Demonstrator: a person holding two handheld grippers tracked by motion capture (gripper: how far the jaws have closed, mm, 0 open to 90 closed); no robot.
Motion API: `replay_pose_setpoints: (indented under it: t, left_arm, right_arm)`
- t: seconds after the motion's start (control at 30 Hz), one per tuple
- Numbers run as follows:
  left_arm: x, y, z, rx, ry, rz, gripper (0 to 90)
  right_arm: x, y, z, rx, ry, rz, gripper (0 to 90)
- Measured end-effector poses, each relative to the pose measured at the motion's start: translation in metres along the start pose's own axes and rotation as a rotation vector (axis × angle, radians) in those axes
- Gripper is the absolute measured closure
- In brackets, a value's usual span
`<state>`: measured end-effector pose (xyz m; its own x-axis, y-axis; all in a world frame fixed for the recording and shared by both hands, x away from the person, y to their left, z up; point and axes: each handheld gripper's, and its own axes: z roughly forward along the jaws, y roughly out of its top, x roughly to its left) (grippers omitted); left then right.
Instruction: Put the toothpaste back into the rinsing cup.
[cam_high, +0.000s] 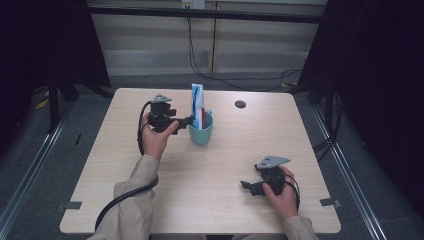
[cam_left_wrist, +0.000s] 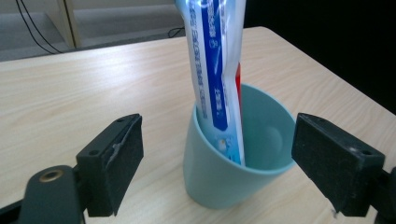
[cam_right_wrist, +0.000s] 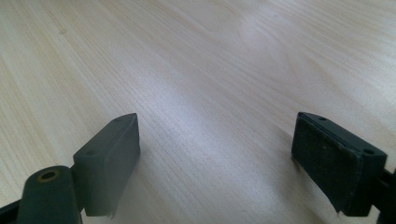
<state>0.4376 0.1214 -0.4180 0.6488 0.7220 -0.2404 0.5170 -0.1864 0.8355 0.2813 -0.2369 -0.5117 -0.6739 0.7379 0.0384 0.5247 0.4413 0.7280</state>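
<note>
A teal cup (cam_high: 201, 131) stands near the middle of the table, a little to the back. A white and blue toothpaste tube (cam_high: 197, 104) stands upright in it, with something red beside the tube. My left gripper (cam_high: 189, 121) is just left of the cup, pointing at it. In the left gripper view the cup (cam_left_wrist: 233, 158) and the tube (cam_left_wrist: 215, 70) sit between the wide-apart jaws, untouched. My right gripper (cam_high: 245, 185) rests low at the front right, open, with bare tabletop between its jaws.
The wooden table (cam_high: 230, 165) has a dark round hole (cam_high: 240, 104) at the back right. Black cables (cam_high: 200, 60) hang against the wall behind. A cable trails from the left gripper down along the forearm. Metal rails run along the floor on both sides.
</note>
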Motion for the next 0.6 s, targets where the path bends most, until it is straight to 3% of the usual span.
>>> replay_pose_setpoints:
  t: [0.6]
  left_arm:
    - [0.001, -0.030, -0.017, 0.007, -0.034, 0.013, 16.8]
  right_arm:
    - [0.001, 0.000, 0.000, 0.003, -0.003, -0.002, 14.9]
